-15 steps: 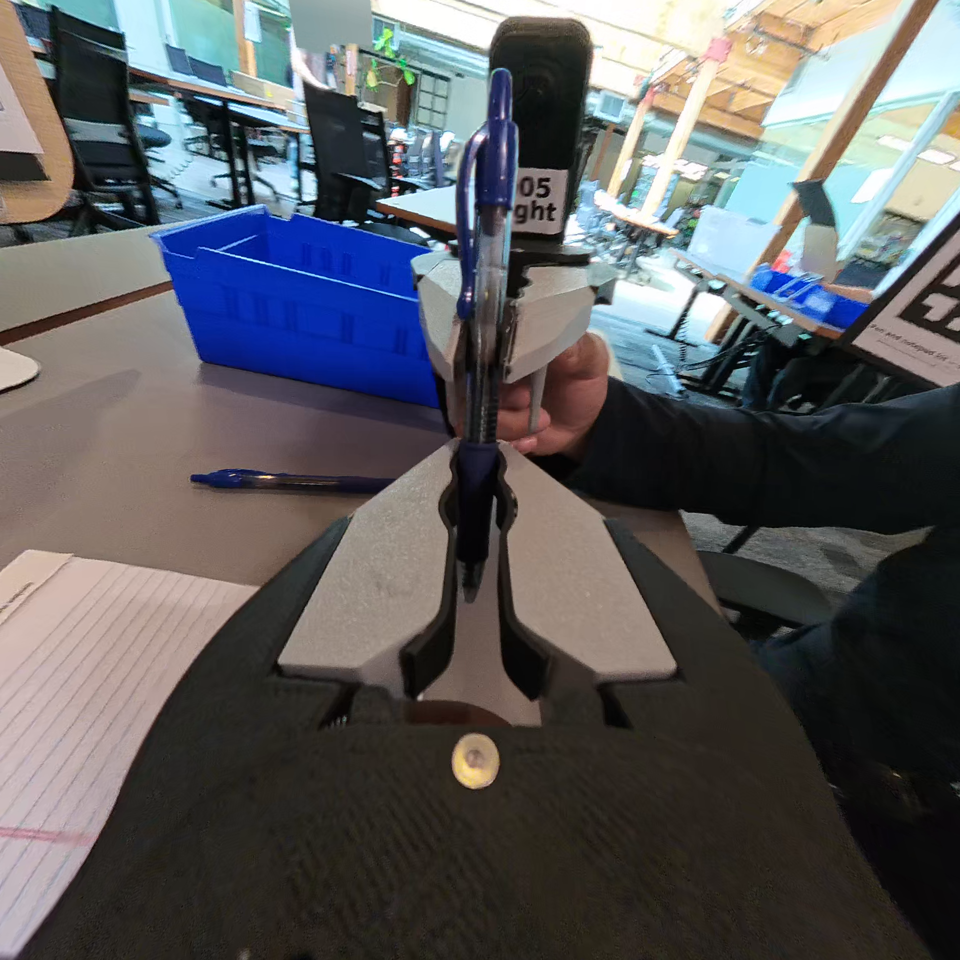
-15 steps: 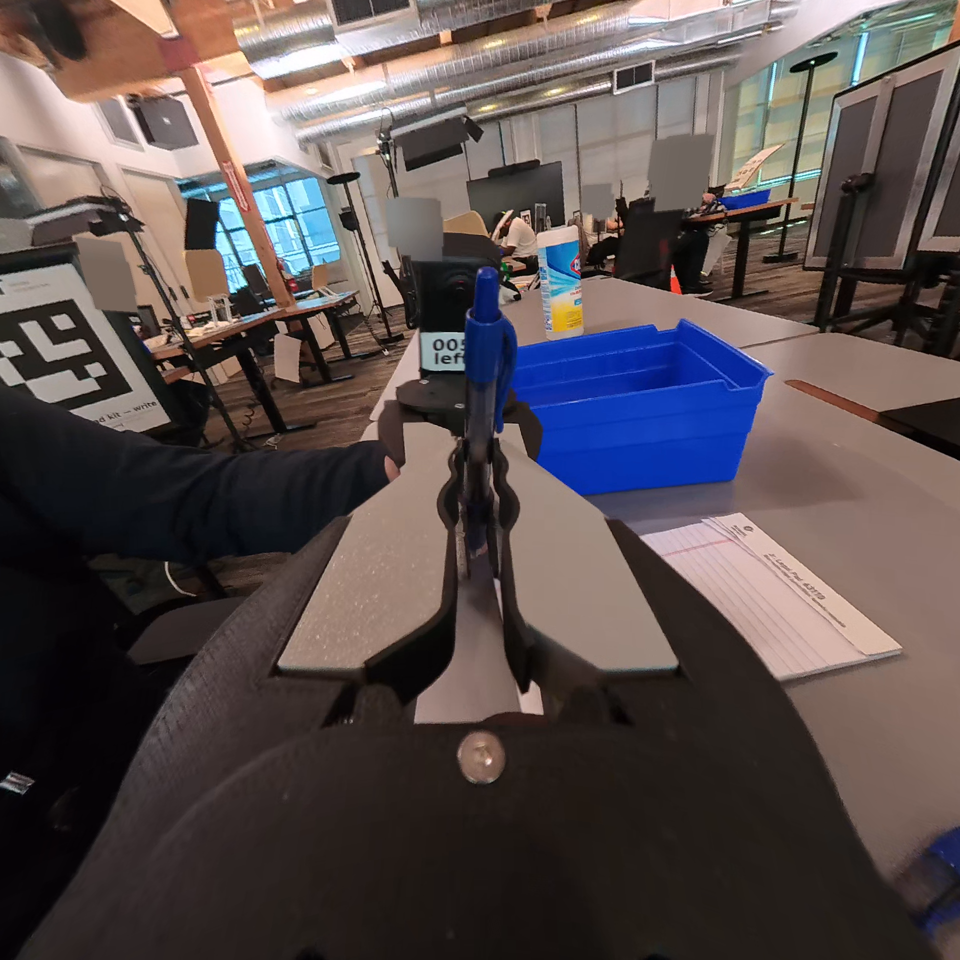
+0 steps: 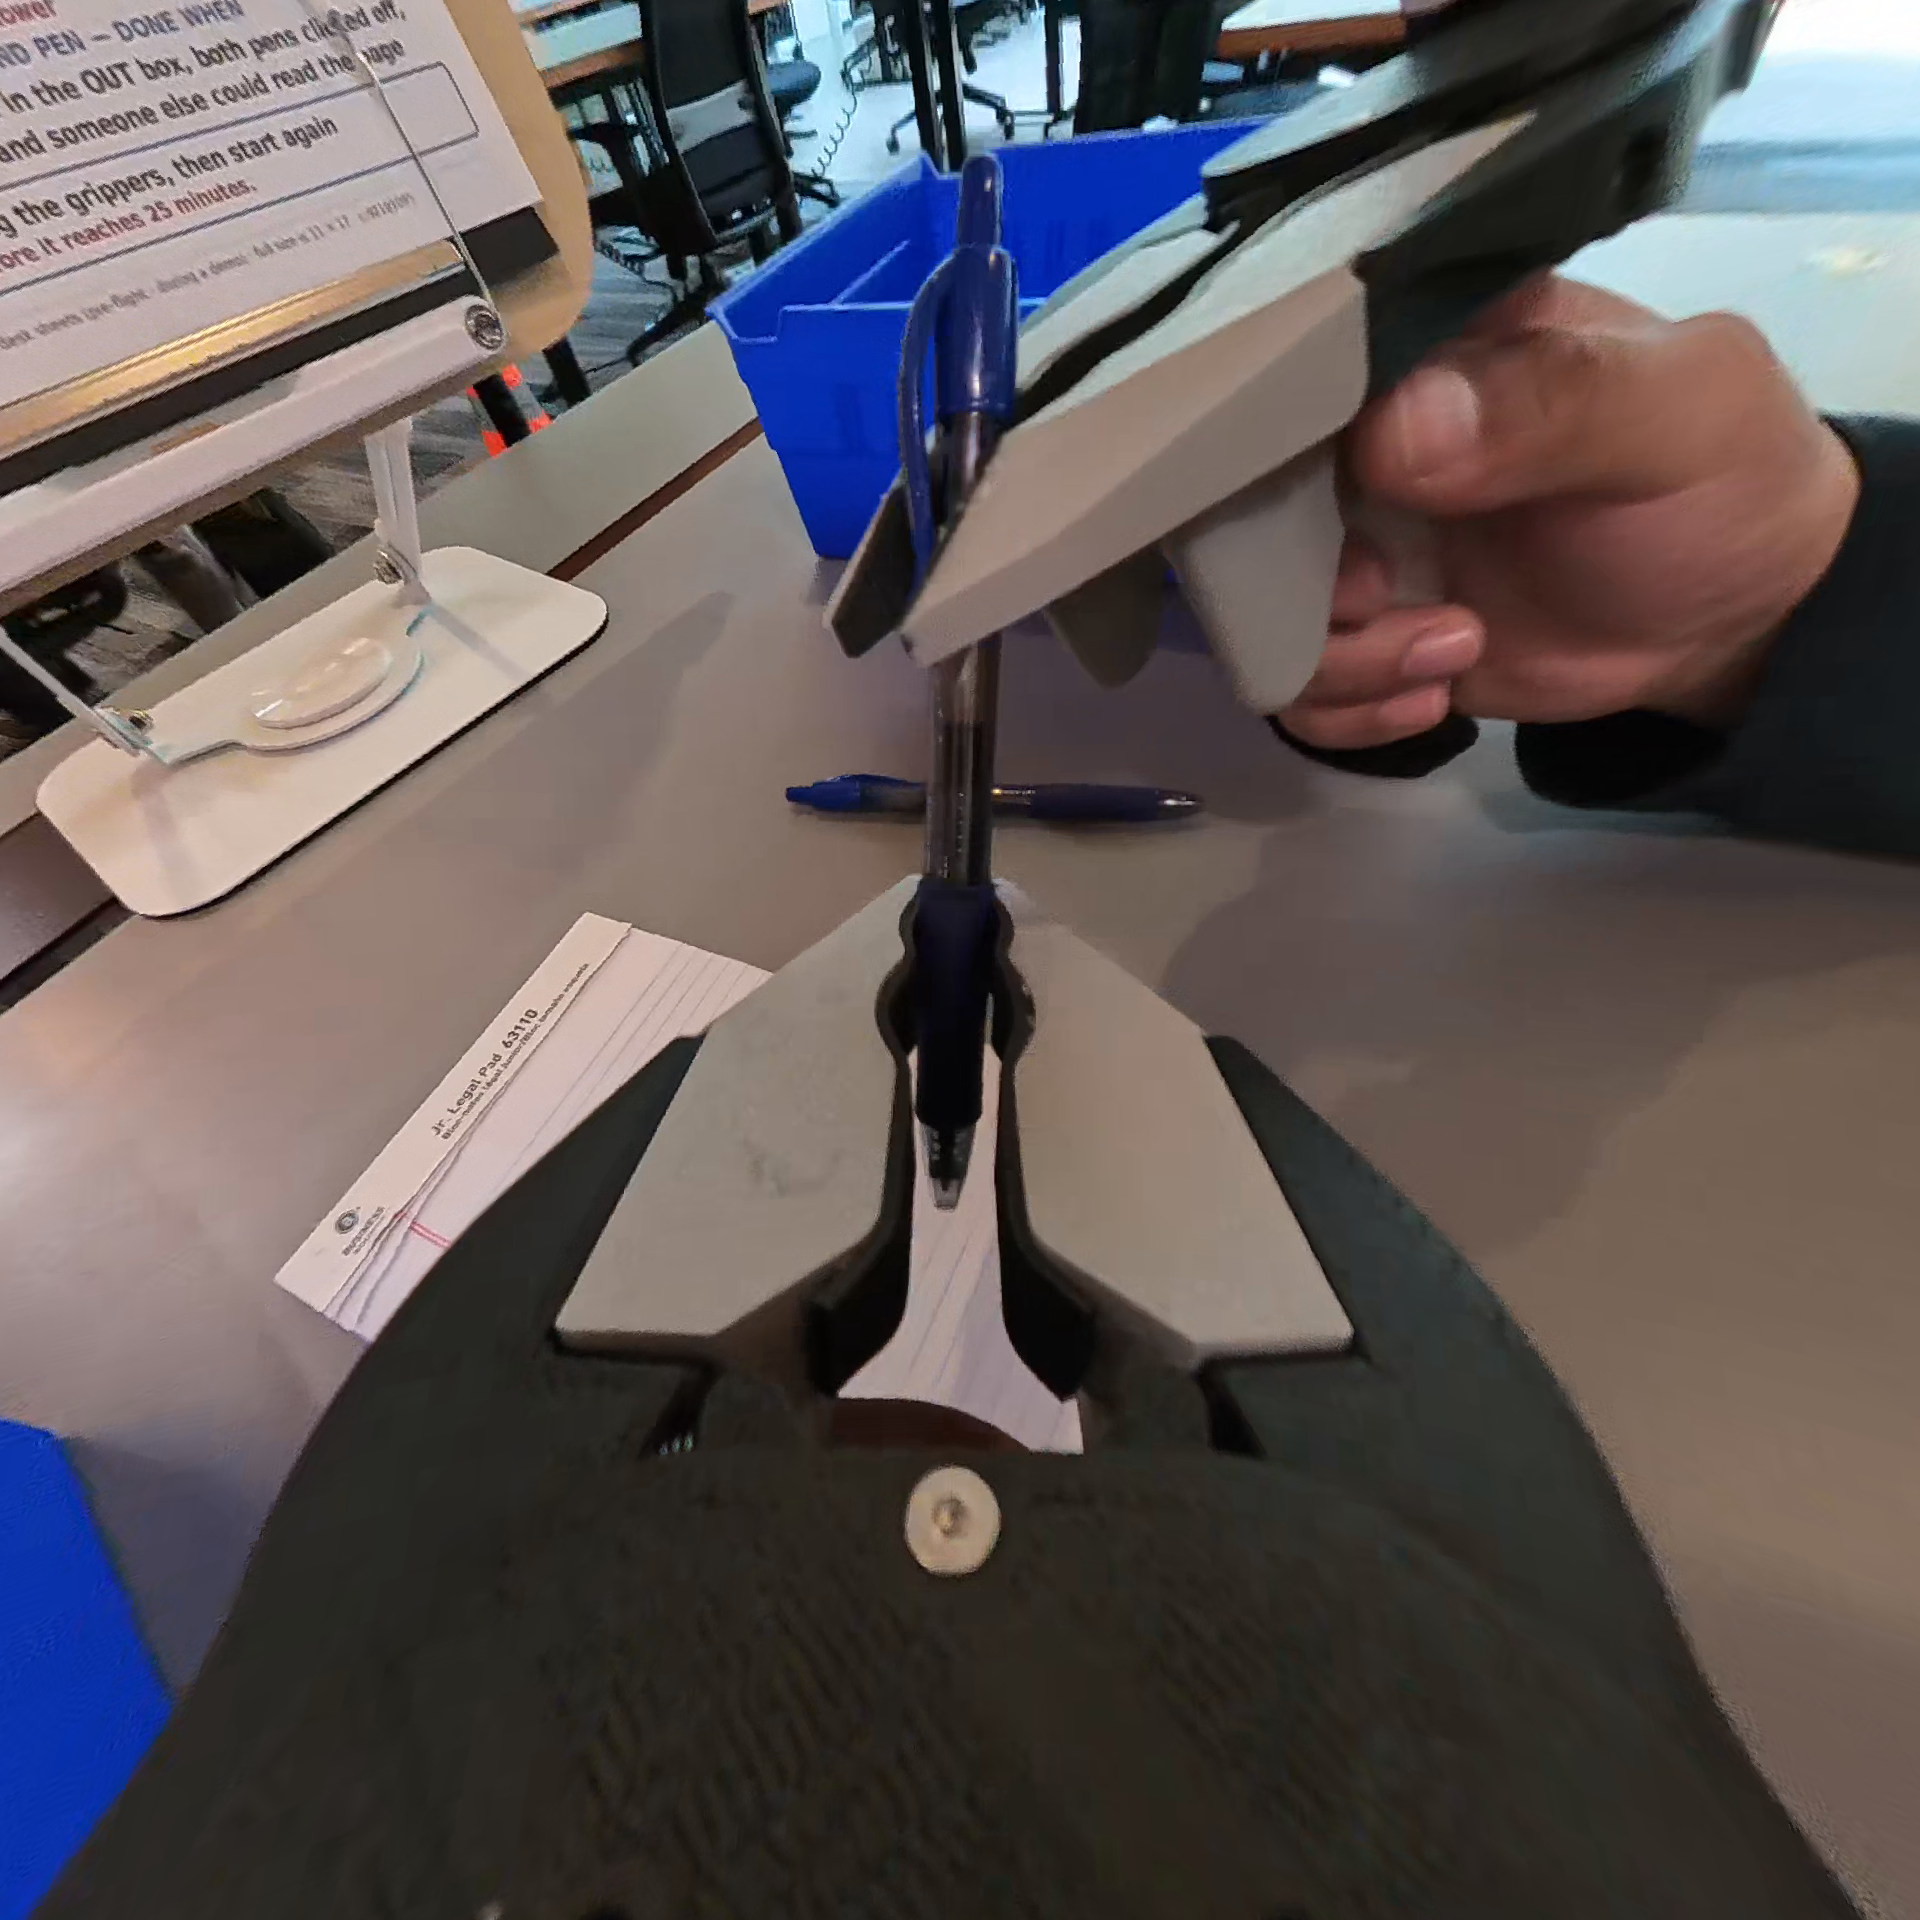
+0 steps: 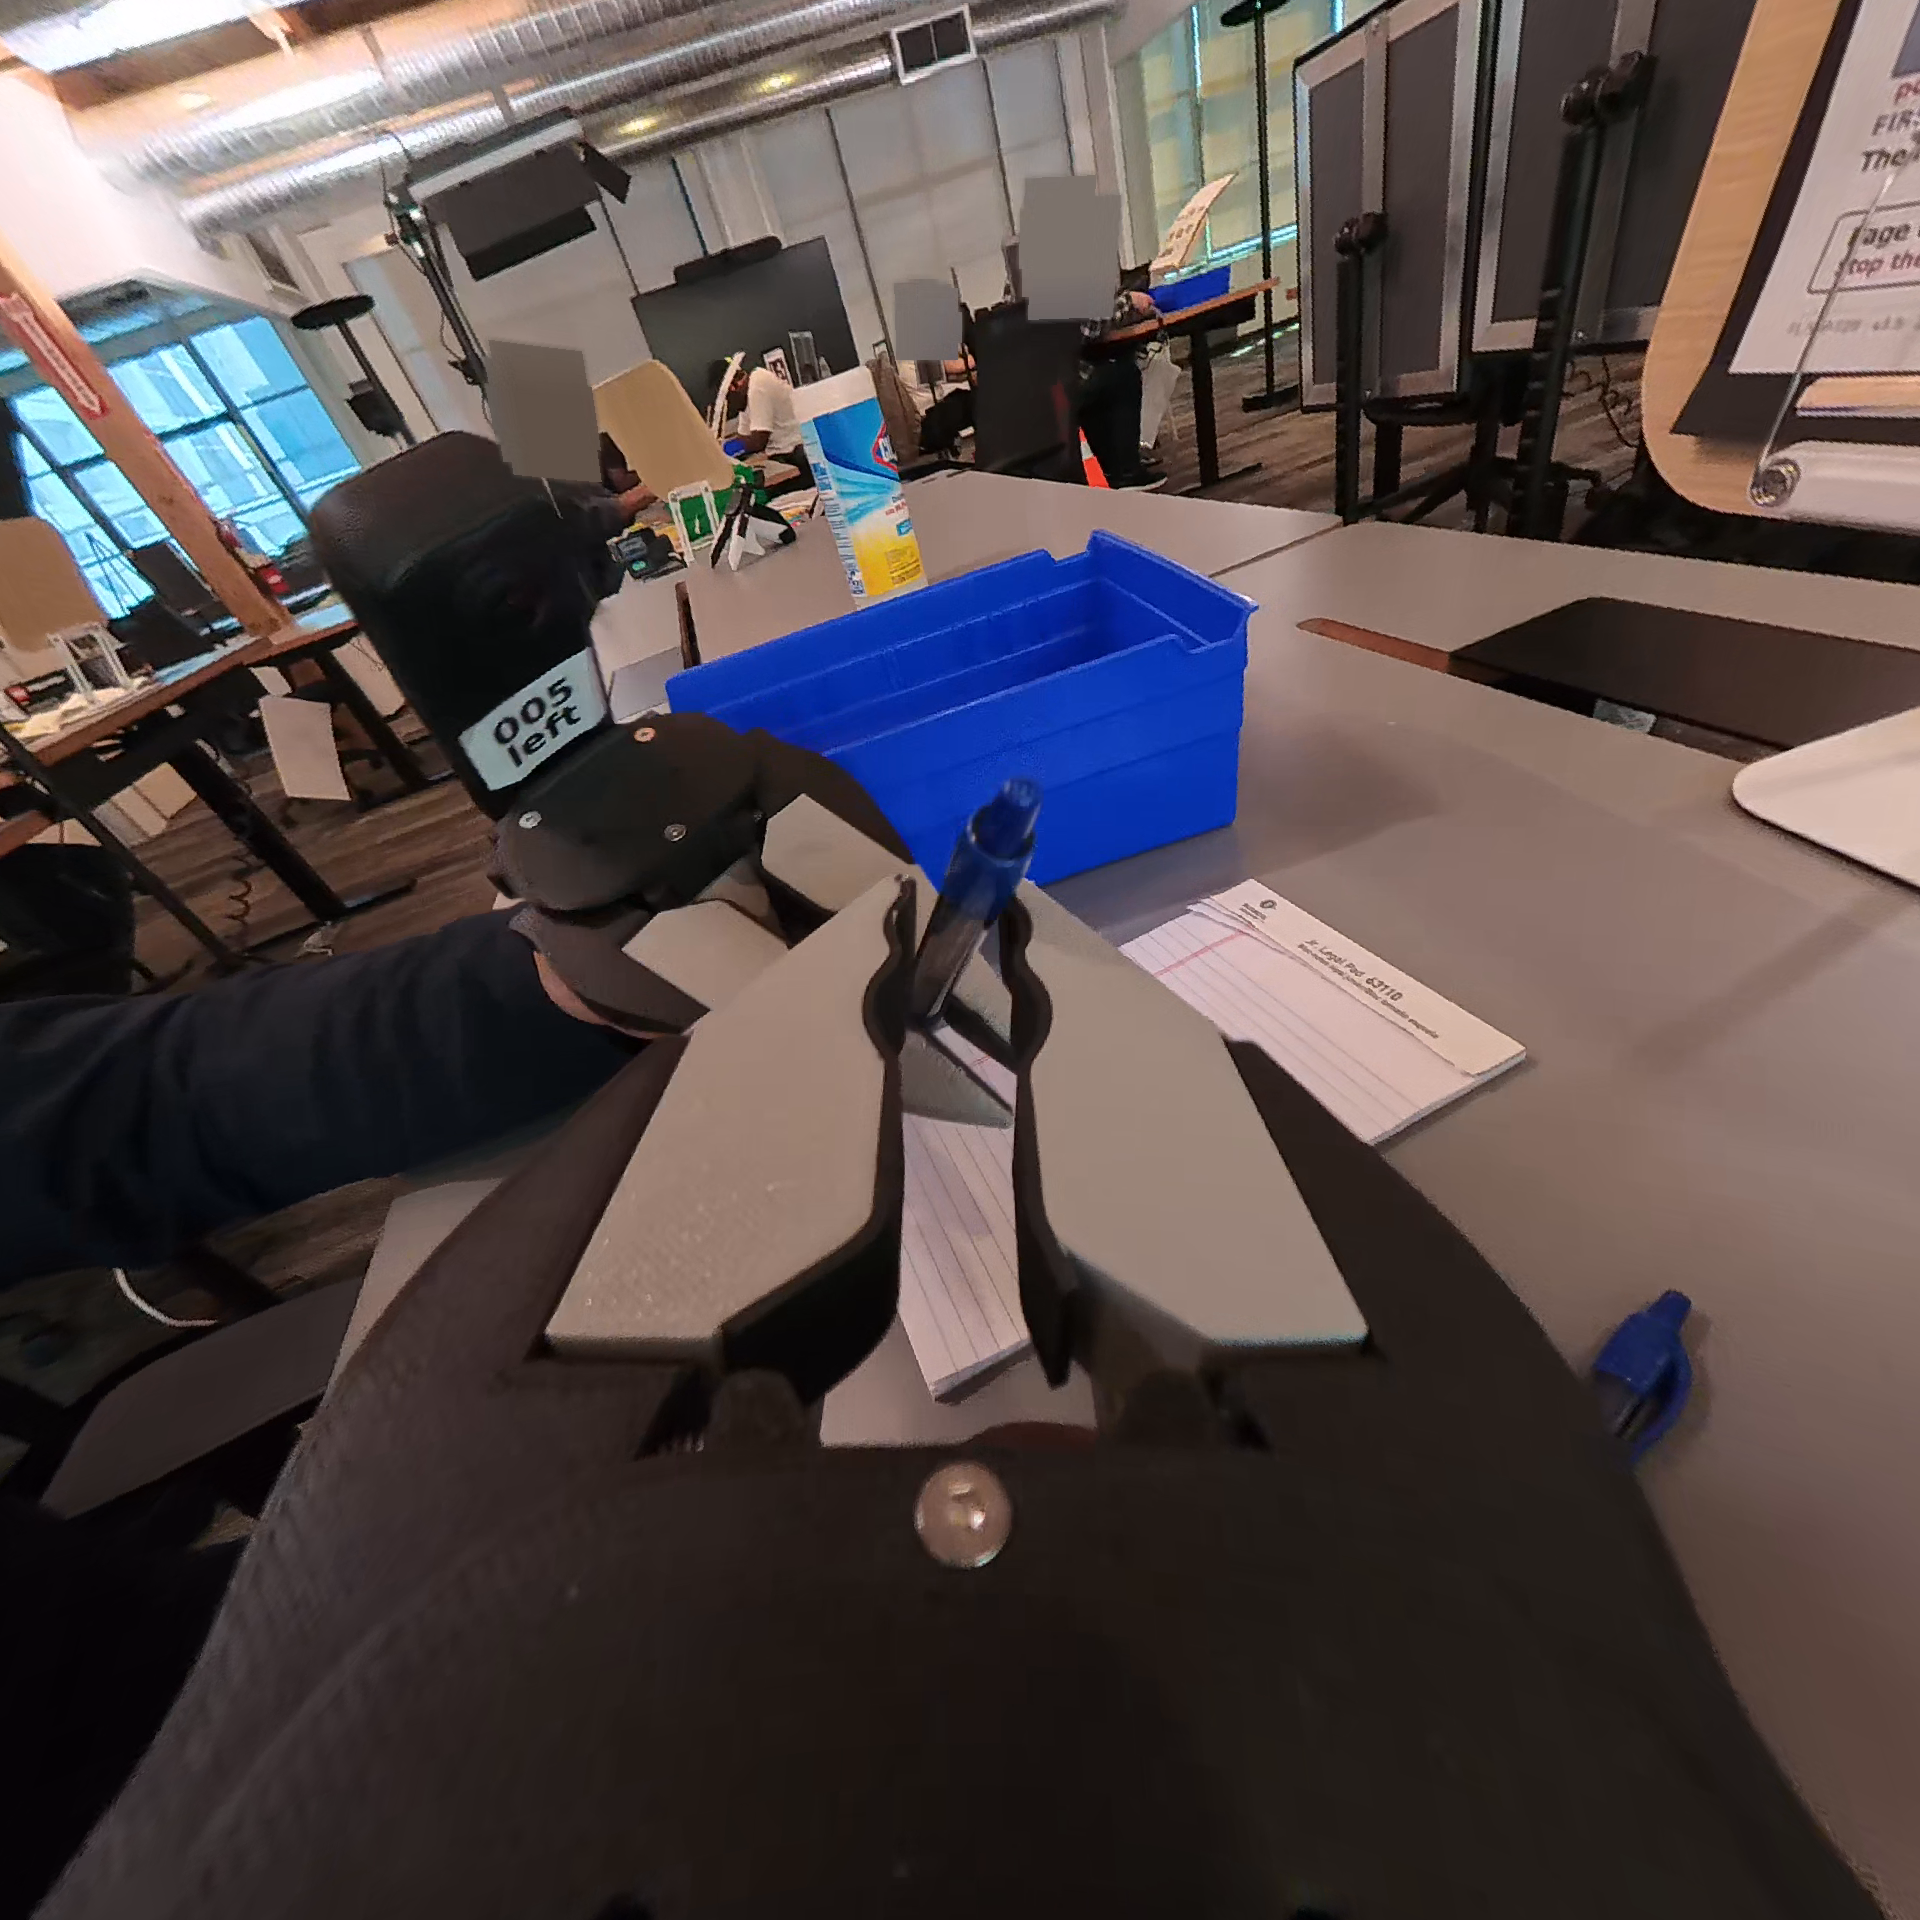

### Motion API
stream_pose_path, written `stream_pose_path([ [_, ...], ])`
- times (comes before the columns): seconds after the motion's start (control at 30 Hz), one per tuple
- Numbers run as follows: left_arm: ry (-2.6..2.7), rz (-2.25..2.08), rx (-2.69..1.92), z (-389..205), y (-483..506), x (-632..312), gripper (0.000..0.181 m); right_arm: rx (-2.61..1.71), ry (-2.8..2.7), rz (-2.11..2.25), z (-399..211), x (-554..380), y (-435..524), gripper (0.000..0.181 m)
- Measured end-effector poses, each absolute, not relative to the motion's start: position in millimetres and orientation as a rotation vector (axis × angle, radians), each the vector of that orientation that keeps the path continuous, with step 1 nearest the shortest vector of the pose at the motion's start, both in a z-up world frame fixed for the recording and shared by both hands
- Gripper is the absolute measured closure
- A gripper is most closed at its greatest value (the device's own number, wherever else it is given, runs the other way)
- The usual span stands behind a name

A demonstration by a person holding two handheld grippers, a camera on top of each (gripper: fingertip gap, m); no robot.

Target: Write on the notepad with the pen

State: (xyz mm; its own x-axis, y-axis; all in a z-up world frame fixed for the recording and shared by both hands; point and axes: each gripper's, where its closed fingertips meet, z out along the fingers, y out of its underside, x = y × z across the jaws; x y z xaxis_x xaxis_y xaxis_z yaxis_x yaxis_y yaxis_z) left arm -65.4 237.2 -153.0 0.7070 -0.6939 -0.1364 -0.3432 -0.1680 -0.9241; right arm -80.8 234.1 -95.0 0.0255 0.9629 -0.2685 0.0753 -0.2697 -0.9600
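- Grey counter (image 3: 1455, 1039) in an open office, with desks and chairs behind.
- Blue pen (image 3: 961, 727) upright over the notepad (image 3: 499, 1122), tip pointing down between the left fingers above the lined page; contact with the paper impossible to tell.
- Left claw (image 3: 954, 997) clenched on the pen's dark grip section.
- Right claw (image 4: 958, 925) tilted in from above, held by a hand (image 3: 1590, 520), jaws slightly parted around the upper barrel near the clip, not clearly pressing it.
- Second blue pen (image 3: 1081, 800) lying flat on the counter just beyond the notepad.
- Blue bin (image 4: 1039, 717) farther back.
- White document stand (image 3: 312, 707) off to one side.
- Wipes canister (image 4: 862, 488) behind the bin.
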Motion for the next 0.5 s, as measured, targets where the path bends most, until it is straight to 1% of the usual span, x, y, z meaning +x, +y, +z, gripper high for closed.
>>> stream_pose_path([
  [0.17,0.825,-0.425,-1.783,-156,235,-62,0.174,-1.462,-1.167,1.367,-96,-81,227,0.175],
  [0.27,0.81,-0.626,-1.754,-146,224,-53,0.16,-1.443,-1.21,1.365,-96,-82,220,0.175],
  [0.33,0.796,-0.778,-1.731,-137,216,-47,0.155,-1.427,-1.242,1.387,-96,-83,214,0.175],
  [0.43,0.805,-0.971,-1.698,-129,202,-40,0.154,-1.372,-1.269,1.448,-90,-82,204,0.175],
  [0.5,0.803,-1.072,-1.669,-122,195,-38,0.159,-1.325,-1.283,1.497,-83,-81,197,0.175],
])
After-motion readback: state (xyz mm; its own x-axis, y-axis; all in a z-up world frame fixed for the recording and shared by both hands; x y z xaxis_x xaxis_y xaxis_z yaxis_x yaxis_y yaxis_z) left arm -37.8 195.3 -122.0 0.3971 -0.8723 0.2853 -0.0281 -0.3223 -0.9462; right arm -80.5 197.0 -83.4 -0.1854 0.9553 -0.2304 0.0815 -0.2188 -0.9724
